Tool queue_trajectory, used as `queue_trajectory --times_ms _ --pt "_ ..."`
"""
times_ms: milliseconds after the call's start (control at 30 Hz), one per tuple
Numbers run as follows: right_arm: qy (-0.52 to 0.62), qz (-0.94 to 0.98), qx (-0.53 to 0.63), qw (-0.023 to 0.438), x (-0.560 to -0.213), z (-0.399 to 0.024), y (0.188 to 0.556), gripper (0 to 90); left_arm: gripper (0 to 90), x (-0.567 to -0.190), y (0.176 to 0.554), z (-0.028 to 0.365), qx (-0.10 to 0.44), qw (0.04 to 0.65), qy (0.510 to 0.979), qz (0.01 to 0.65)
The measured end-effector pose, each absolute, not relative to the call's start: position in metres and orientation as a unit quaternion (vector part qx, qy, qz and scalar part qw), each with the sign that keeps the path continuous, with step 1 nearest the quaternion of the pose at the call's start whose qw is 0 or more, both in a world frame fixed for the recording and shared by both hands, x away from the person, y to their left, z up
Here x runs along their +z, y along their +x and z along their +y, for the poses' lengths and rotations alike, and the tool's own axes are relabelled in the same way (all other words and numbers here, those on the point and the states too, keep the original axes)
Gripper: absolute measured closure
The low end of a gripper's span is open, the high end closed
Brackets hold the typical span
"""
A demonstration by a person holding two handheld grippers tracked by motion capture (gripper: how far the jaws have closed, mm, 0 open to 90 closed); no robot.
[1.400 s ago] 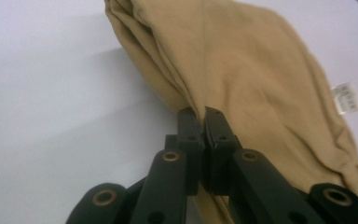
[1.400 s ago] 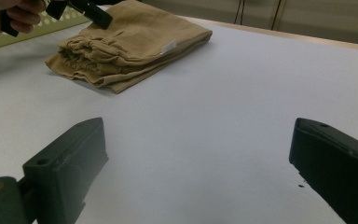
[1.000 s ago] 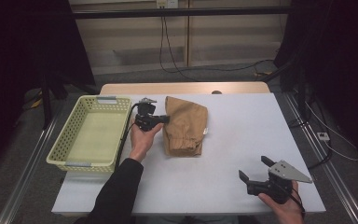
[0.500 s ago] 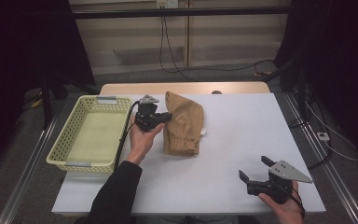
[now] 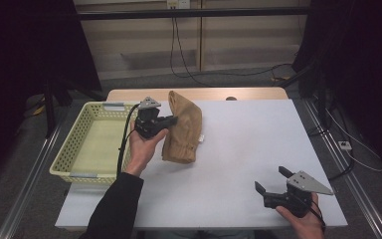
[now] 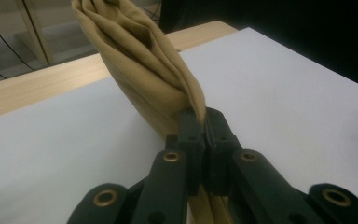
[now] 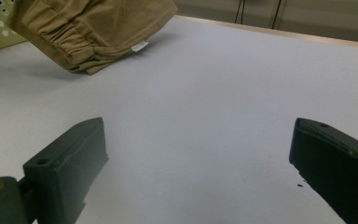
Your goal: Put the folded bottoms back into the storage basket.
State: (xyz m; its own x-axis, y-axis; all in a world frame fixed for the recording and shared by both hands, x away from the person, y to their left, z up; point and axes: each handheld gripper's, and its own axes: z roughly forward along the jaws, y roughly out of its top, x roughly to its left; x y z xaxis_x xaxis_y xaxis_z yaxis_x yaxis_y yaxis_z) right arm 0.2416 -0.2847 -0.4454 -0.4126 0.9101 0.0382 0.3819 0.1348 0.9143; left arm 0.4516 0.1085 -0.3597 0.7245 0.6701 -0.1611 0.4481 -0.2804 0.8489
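1. The left claw (image 5: 171, 119) is clamped on a fold of the tan garment (image 5: 184, 127); in the left gripper view its 2 jaws are seen pressed together on the cloth (image 6: 140, 60), which rises bunched from between them.
2. The left claw is held in the left hand (image 5: 144, 144), just above the left edge of the garment, and is pointed toward the right of the high view.
3. The garment is lifted at its pinched edge; its lower end with the gathered waistband (image 7: 74, 51) is seen low over the white bench (image 5: 248, 149), though contact with it cannot be told. A small white label (image 7: 140, 45) is seen at its side.
4. The garment is placed at the far left of the bench top, just beside the pale yellow basket (image 5: 74, 149), which is set at the bench's left edge.
5. The right claw (image 5: 272, 180) is held apart, with nothing between its 2 jaws; in the right gripper view bare bench surface is seen between them.
6. The right claw is held in the right hand (image 5: 301, 219) at the near right corner of the bench, well apart from the garment.
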Motion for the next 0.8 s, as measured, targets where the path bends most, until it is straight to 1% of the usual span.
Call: queue_trajectory --times_ms 267,467,633,800 --pt "0.462 0.698 0.469 0.282 -0.445 -0.285 0.241 3.8 87.3 -0.353 0.448 0.116 0.122 0.490 0.788 0.353" --pt "0.462 0.698 0.470 0.280 -0.445 -0.284 0.242 3.8 87.3 -0.345 0.445 0.119 0.136 0.483 0.792 0.348" --pt "0.460 0.698 0.471 0.283 -0.445 -0.284 0.241 2.4 87.3 -0.339 0.442 0.126 0.123 0.497 0.785 0.348" --pt "0.459 0.697 0.472 0.283 -0.445 -0.284 0.241 2.2 87.3 -0.334 0.441 0.132 0.125 0.501 0.781 0.352"
